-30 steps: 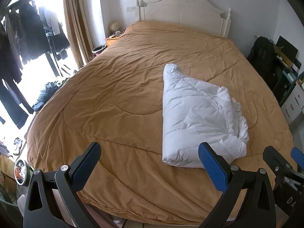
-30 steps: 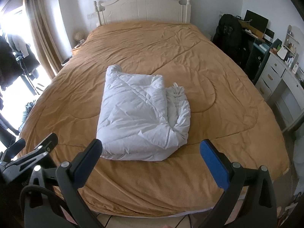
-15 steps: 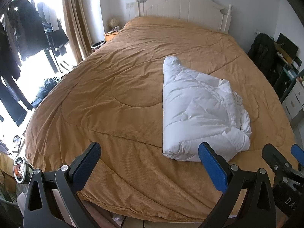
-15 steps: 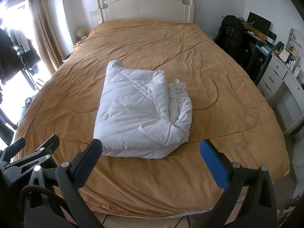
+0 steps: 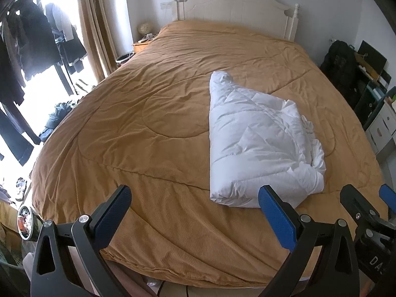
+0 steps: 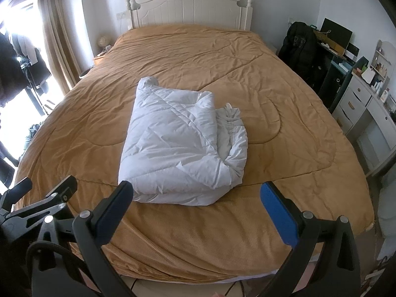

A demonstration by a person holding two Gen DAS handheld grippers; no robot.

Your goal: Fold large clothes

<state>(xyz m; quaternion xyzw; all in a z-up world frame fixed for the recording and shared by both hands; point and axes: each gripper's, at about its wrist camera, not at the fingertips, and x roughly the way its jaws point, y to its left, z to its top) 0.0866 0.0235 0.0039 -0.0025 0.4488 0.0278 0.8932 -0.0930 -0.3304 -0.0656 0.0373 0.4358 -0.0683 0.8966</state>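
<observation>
Folded white garment on the bed, both grippers empty

White quilted garment, puffy like a down coat, lies folded into a thick bundle on the orange-brown bedspread. It sits toward the foot of the bed, roughly central in the right wrist view and off to the right in the left wrist view. Its near edge is a rounded fold; along its right side the layers bunch into gathered ruffles, and a narrow rolled end points toward the white headboard.

The right gripper hangs above the foot of the bed, just short of the bundle, with its blue-padded fingers spread wide. Nothing lies between them and they touch nothing. Its left finger overlaps the bundle's near left corner in the picture, but whether it is in contact cannot be told; it appears to be above the cloth.

The left gripper is likewise spread wide and empty, over the bare bedspread to the left of the garment. Its right finger stands in front of the bundle's near edge in the view. The two grippers are side by side, each showing at the edge of the other's view.

Beyond the bed, a tan curtain and dark hanging clothes stand by the bright window at left. At right are a black bag and a pale chest of drawers.
</observation>
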